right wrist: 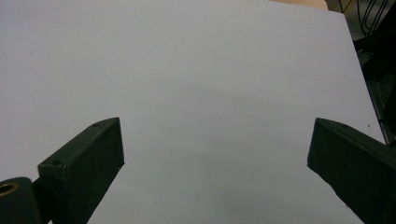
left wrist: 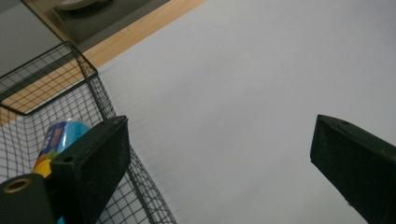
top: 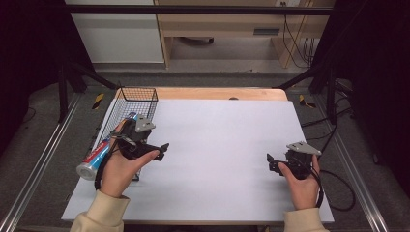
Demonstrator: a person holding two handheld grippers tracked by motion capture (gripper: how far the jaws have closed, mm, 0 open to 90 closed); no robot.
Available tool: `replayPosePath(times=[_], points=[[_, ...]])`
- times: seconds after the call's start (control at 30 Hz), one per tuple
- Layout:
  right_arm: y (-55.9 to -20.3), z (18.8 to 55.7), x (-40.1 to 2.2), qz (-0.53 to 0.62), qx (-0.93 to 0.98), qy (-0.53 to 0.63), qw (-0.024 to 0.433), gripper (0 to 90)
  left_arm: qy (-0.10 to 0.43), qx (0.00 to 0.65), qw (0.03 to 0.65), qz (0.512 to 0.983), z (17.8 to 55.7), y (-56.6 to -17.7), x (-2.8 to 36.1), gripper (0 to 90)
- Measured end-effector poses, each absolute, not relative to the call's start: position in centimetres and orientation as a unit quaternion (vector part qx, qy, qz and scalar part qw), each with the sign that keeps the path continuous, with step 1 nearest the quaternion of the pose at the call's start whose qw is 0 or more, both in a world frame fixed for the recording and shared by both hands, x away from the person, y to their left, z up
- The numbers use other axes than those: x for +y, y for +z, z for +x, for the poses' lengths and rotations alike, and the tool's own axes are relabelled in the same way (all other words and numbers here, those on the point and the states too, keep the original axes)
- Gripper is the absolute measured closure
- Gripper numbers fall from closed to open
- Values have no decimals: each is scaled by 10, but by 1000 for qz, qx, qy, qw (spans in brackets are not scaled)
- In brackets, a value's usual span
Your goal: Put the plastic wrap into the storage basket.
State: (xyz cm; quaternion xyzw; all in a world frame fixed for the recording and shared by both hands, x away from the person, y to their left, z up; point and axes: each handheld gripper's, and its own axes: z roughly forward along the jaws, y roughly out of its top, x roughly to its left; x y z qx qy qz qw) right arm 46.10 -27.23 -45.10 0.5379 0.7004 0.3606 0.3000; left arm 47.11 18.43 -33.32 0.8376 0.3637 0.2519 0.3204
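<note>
Nearest the camera in the high view, two cream sleeves enter from the bottom edge, each cut off at the forearm. The left hand (top: 118, 169) angles up and slightly inward, wrapped around the left gripper (top: 162, 150), whose black jaws point toward the middle of the white board (top: 227, 145). In the left gripper view those jaws stand wide apart with only bare board between them, so the gripper is open and holds nothing. The right hand (top: 302, 181) sits near the board's right side, wrist roughly straight, and the right gripper (top: 272, 163) points left across the board; in the right gripper view its jaws are likewise spread wide over bare white surface, empty.

Just left of the left hand lies the toothpaste tube (top: 99, 157), slanting through the wire basket (top: 140, 94), its silvery end poking out at the basket's near end and past the board's left edge. The hand and gripper body cover the tube's middle, so the tube's print cannot be read. In the left gripper view the tube's blue and yellow end shows through the mesh, partly behind the left jaw.

Farther off, a wooden tabletop edge (top: 217, 93) runs behind the board.
</note>
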Motion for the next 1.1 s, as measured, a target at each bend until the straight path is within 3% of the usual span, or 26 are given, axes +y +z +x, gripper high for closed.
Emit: replayPosePath(times=[0.7,1.1], points=[[-451,444,-284,547,690,364,304,39,226,303,328,866,478,-356,140,41],[-453,441,-285,545,694,361,303,41,162,243,381,877,497,-395,112,45]])
